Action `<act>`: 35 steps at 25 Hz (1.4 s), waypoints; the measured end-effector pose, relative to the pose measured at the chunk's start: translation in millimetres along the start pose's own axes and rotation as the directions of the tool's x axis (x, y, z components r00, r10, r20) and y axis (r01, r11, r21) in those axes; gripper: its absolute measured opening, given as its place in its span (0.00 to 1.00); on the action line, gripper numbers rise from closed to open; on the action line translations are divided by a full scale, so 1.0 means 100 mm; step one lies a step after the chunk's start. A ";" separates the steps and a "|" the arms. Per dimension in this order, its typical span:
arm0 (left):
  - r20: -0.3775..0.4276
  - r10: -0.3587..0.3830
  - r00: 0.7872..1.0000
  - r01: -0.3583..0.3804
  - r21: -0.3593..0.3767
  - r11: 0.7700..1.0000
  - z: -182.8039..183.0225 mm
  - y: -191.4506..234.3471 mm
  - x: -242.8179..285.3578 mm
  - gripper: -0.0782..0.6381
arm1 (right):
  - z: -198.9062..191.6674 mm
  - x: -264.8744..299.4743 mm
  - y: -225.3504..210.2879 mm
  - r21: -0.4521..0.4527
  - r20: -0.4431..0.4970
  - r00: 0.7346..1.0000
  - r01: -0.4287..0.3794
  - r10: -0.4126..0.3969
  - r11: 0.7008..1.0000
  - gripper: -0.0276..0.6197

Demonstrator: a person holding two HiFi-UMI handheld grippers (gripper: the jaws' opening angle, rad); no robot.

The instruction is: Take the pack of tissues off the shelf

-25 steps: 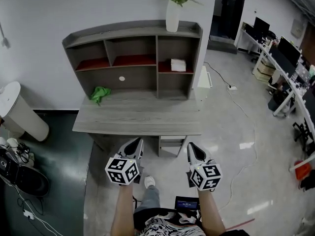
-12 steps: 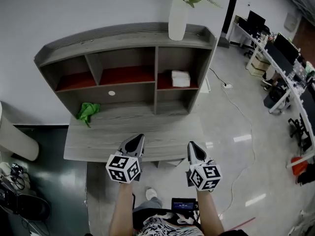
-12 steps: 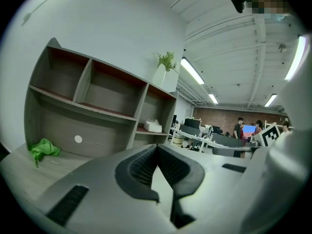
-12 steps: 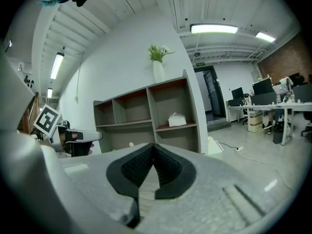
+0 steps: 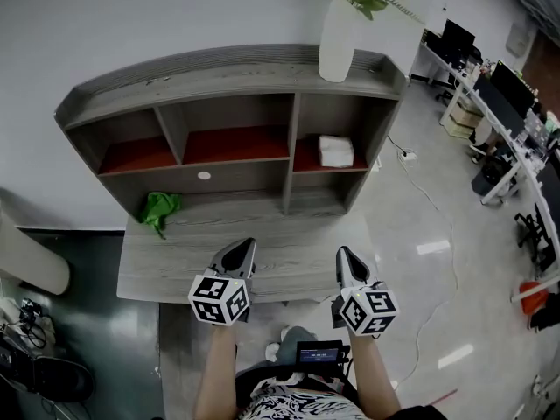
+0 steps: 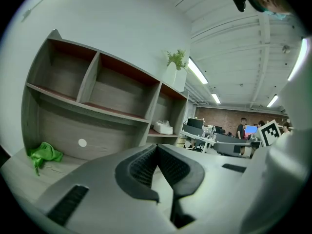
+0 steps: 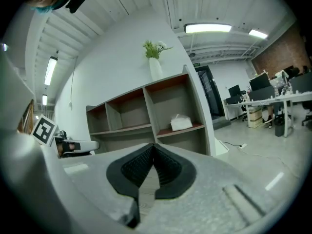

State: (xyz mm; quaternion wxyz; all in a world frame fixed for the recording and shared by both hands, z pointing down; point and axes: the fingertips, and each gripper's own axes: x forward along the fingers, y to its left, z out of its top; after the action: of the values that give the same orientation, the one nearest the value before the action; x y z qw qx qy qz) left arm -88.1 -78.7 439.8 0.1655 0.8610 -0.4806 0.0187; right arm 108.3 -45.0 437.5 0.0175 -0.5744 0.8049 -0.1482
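1. Head view, from above. Grey shelf [image 5: 219, 66] on a grey desk [image 5: 166, 269], across the middle of the frame. White pack of tissues [image 5: 336, 150] on the red board of the upper right compartment, right of centre. White vase [image 5: 339, 26] with greenery on the shelf's top, upper right. Green cloth [image 5: 158, 208] on the desk, left of centre, under the shelf's left end. Left gripper [image 5: 243, 247] and right gripper [image 5: 345, 255] side by side at lower centre, tips over the desk's near edge, pointed at the shelf and well apart from the pack.

2. Left gripper view. Jaws pressed together at the tips, nothing between them, at lower centre. Pack of tissues small, near the frame's centre, in its compartment right of the upright divider. Green cloth at lower left. People [image 6: 242, 126] standing far off at right.

3. Right gripper view. Jaws closed tip to tip and empty, at lower centre. Pack of tissues just right of centre, above the jaws, on its red board. Vase at upper centre on the shelf's top.
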 end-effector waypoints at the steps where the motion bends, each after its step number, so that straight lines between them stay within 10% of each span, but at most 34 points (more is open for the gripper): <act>1: 0.003 0.003 1.000 -0.003 0.008 1.000 0.02 0.02 0.00 0.12 | 0.02 0.03 0.02 0.007 0.008 1.000 -0.015 0.015 1.000 0.05; 22: 0.024 0.074 0.997 -0.077 0.144 0.987 0.28 0.31 0.32 0.12 | 0.11 0.55 -0.13 0.002 0.029 1.000 -0.005 0.005 1.000 0.05; 35: 0.011 0.044 0.999 -0.044 0.084 0.995 0.28 0.51 0.72 0.12 | 0.04 0.88 -0.34 -0.043 -0.013 0.997 0.074 -0.075 0.996 0.05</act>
State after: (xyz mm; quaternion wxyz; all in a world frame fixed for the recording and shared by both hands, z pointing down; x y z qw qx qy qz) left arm -95.4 -170.9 440.7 0.1264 0.8565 -0.4990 0.0389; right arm 110.7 -137.7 454.5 -0.0061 -0.6031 0.7860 -0.1360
